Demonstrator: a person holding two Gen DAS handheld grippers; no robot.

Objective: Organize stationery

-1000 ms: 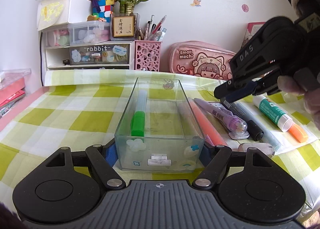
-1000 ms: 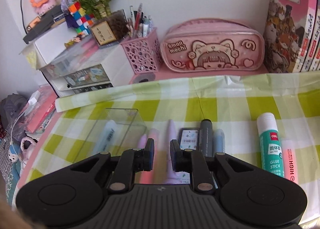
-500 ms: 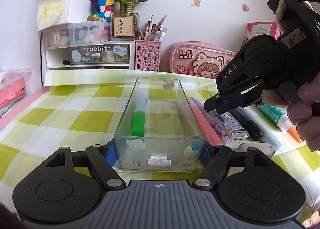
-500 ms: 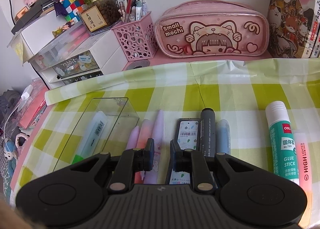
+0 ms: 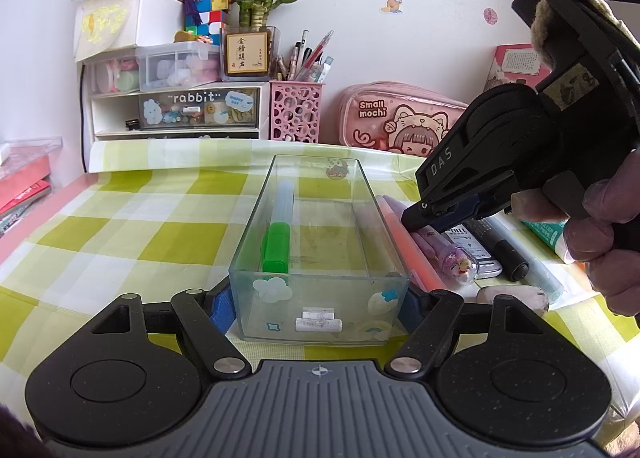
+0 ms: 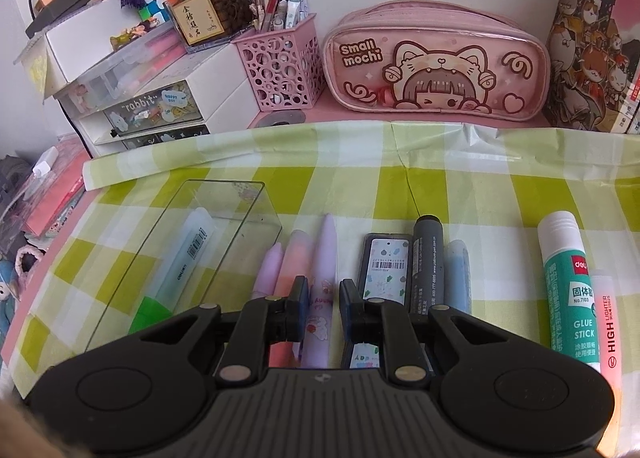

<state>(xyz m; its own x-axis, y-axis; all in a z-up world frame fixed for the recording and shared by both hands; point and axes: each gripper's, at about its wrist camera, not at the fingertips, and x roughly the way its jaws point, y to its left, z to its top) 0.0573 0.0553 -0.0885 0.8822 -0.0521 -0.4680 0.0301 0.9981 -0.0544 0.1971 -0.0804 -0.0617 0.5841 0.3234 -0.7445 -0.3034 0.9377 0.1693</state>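
Note:
A clear plastic box [image 5: 320,242] stands on the checked cloth with a green-capped highlighter [image 5: 278,234] inside. My left gripper [image 5: 320,304] holds the box's near end between its blue pads. My right gripper [image 6: 324,298] is open and low over a row of pens, its fingers on either side of a lilac pen [image 6: 325,258]; it also shows in the left wrist view [image 5: 416,220]. Beside that pen lie a salmon highlighter [image 6: 298,254], a small lilac pen [image 6: 269,268], a correction tape [image 6: 386,262], a black marker [image 6: 428,258] and a pale blue pen [image 6: 458,274].
A glue stick [image 6: 566,278] and a pink highlighter [image 6: 608,322] lie at the right. At the back stand a pink pencil case [image 6: 436,66], a pink pen holder [image 6: 282,66], white drawers [image 5: 176,110] and books [image 6: 596,38]. An eraser [image 5: 512,298] lies near the box.
My right gripper has come down and forward toward the row of pens, now straddling the lilac pen. The left gripper and the box have not moved.

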